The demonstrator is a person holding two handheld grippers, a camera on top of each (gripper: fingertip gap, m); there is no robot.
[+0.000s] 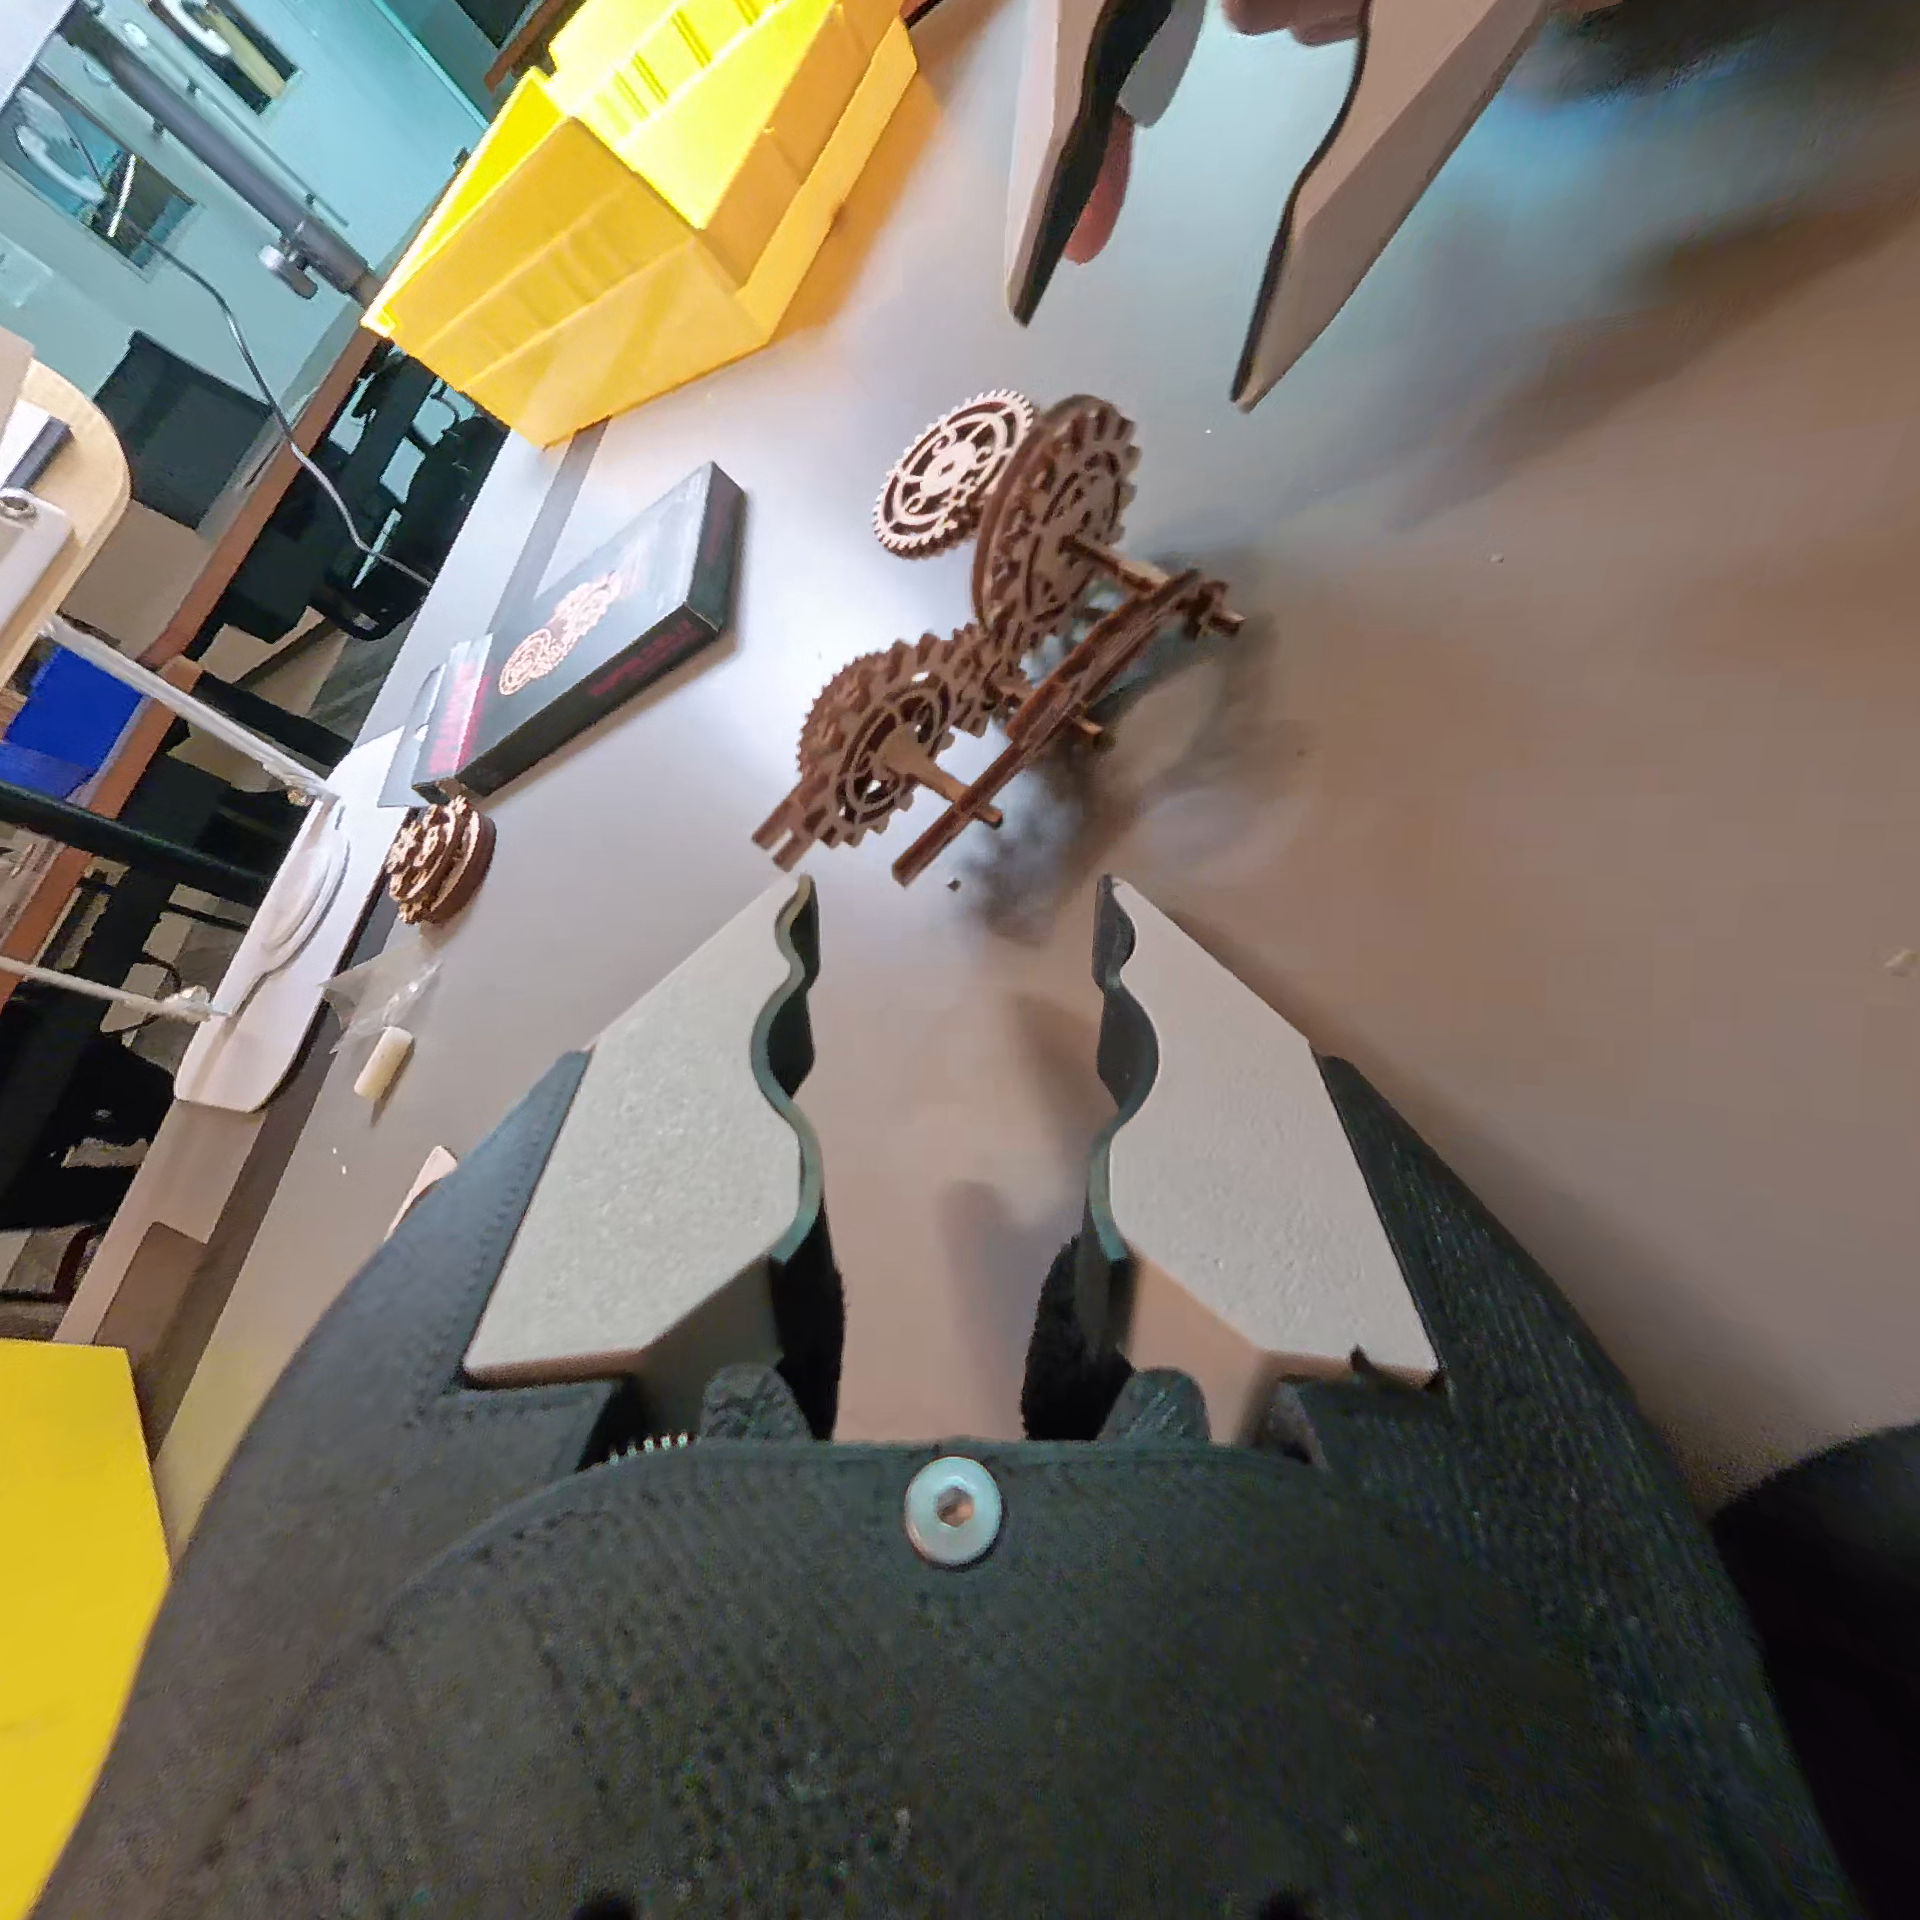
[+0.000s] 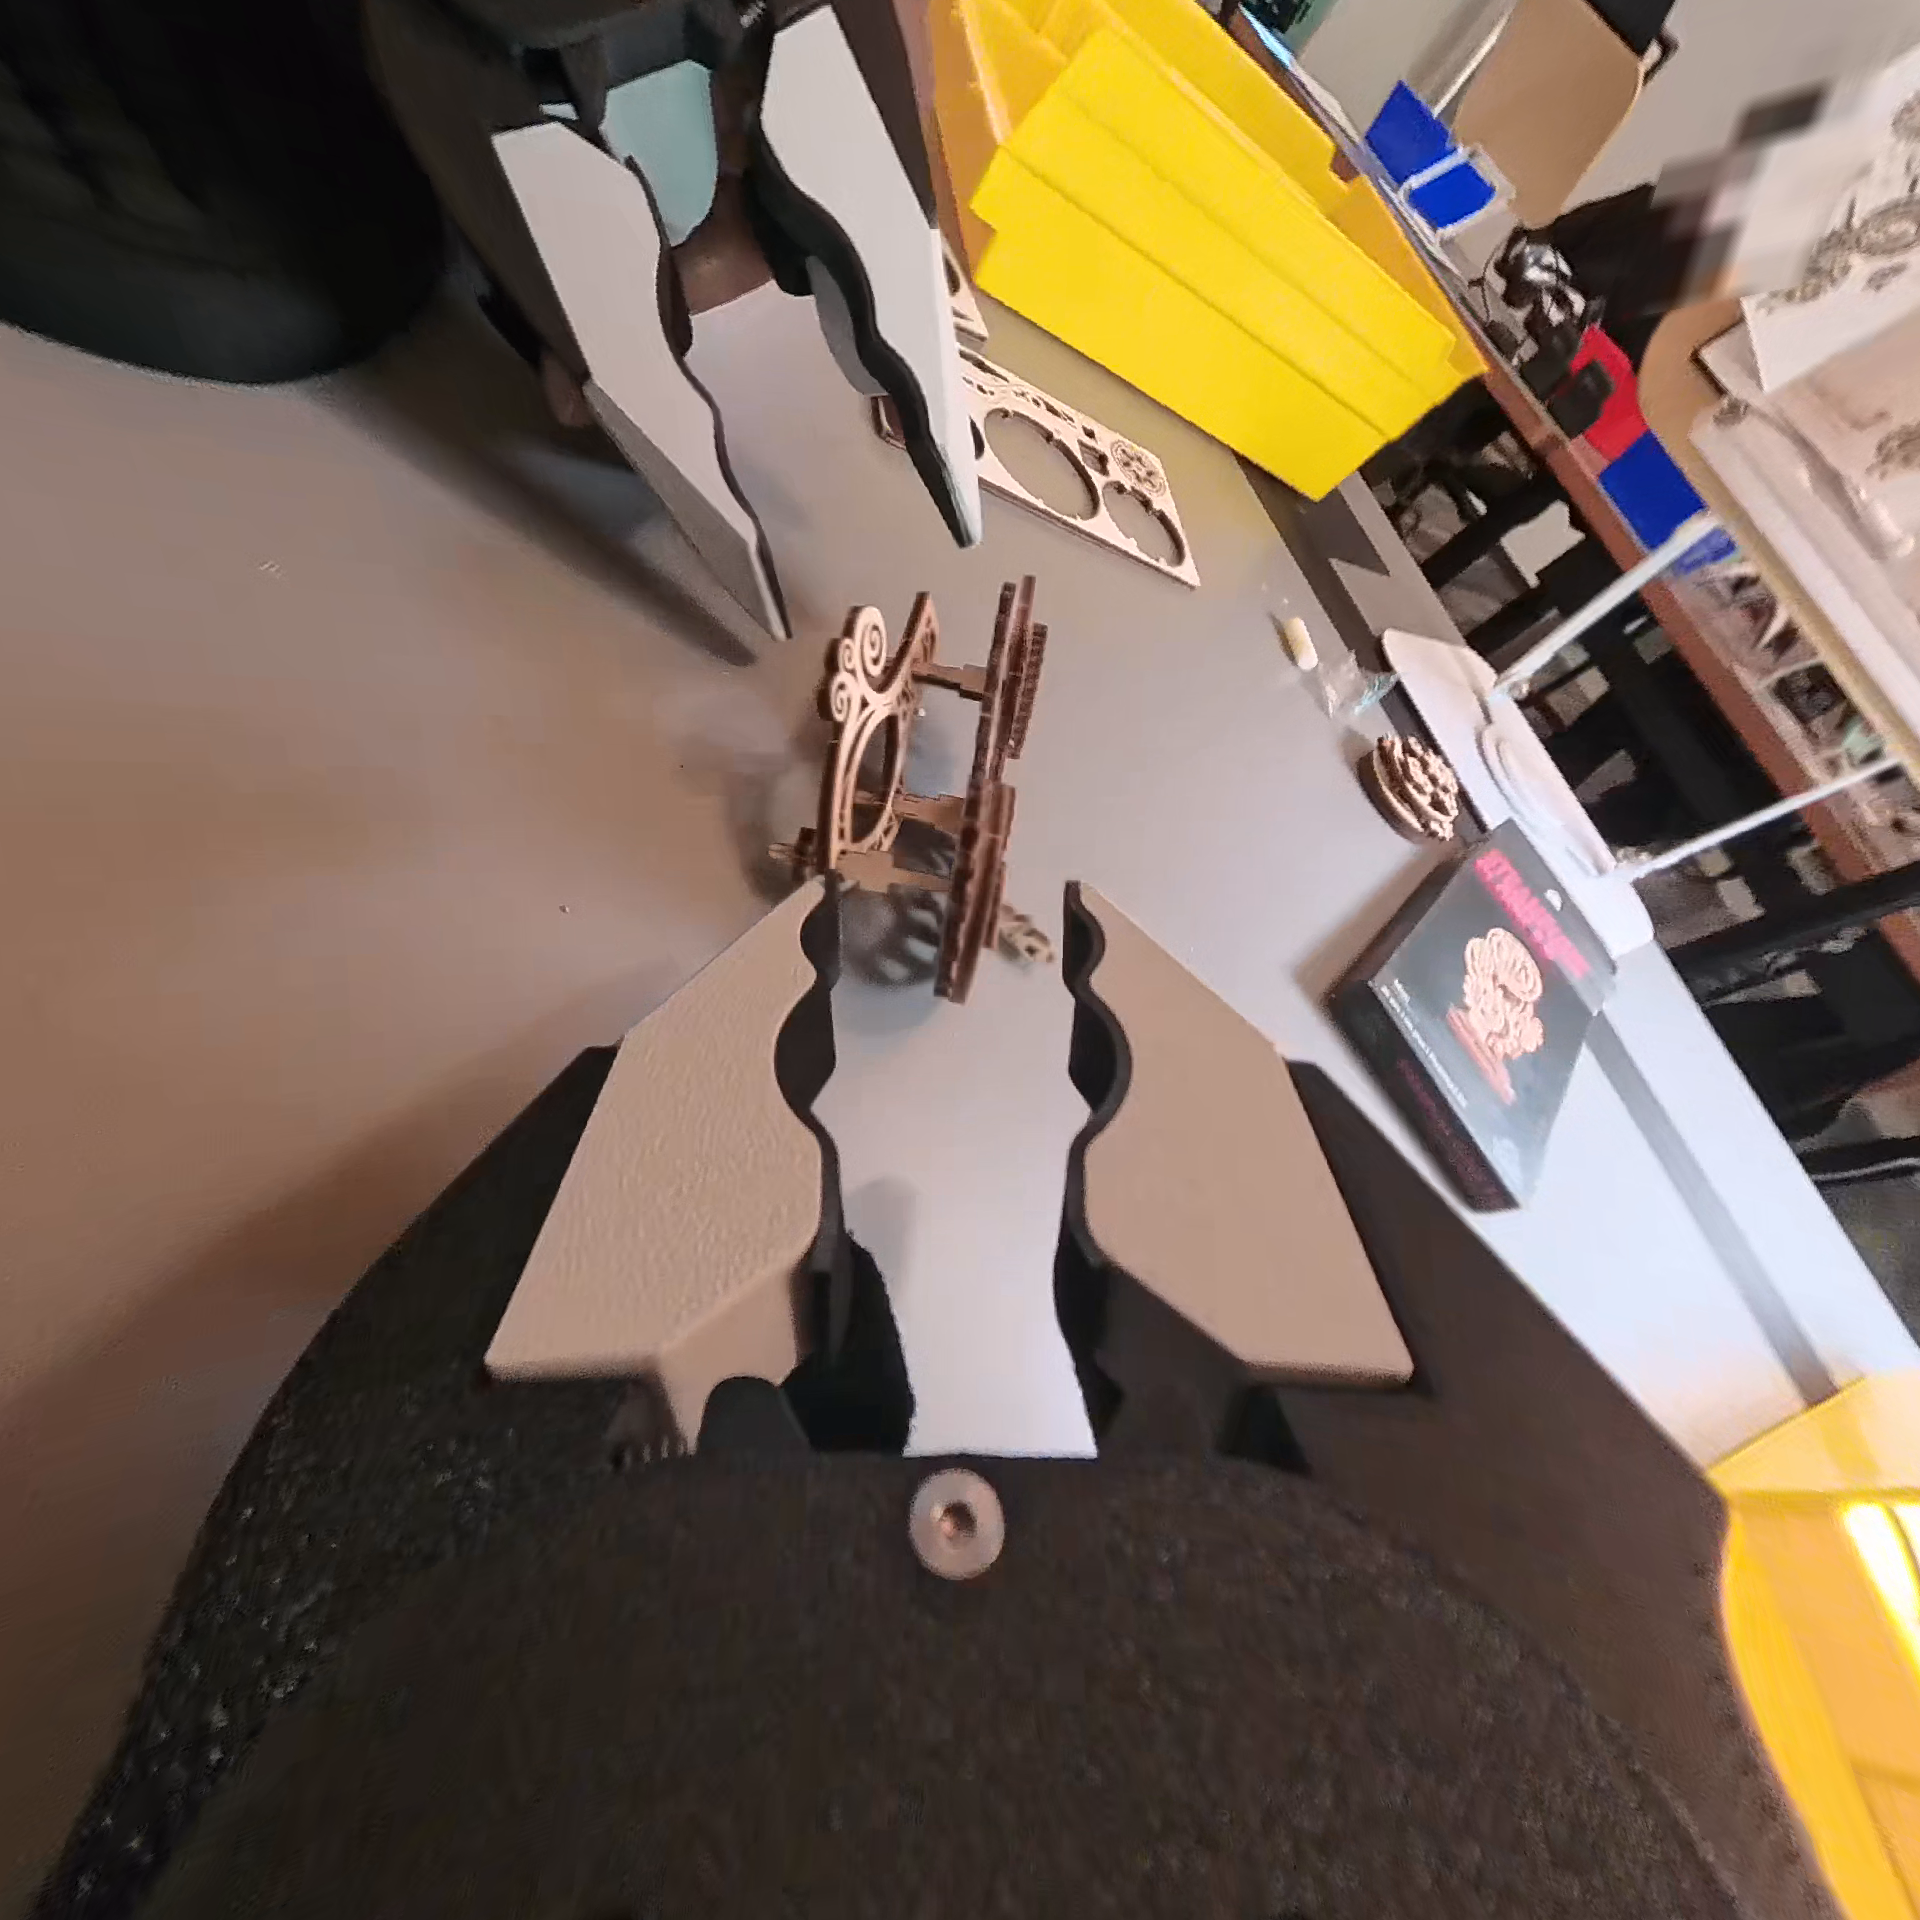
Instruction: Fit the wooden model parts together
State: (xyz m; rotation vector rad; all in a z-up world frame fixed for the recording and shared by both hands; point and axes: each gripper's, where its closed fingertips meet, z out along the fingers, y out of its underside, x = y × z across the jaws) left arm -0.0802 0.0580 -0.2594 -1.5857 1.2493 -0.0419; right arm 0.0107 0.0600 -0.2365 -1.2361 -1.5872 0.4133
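Left wrist view has my left claw (image 1: 956,914) spread wide and empty, with the wooden gear assembly (image 1: 997,644) standing on the bench (image 1: 1507,831) just ahead of its tips. My right claw (image 2: 945,899) is also wide and empty, and the assembly (image 2: 925,790) sits just beyond its tips, slightly toward the left finger. I judge both claws flank it from opposite ends so one can steady the frame. A loose gear (image 1: 940,488) lies just beyond the assembly, probably the next part.
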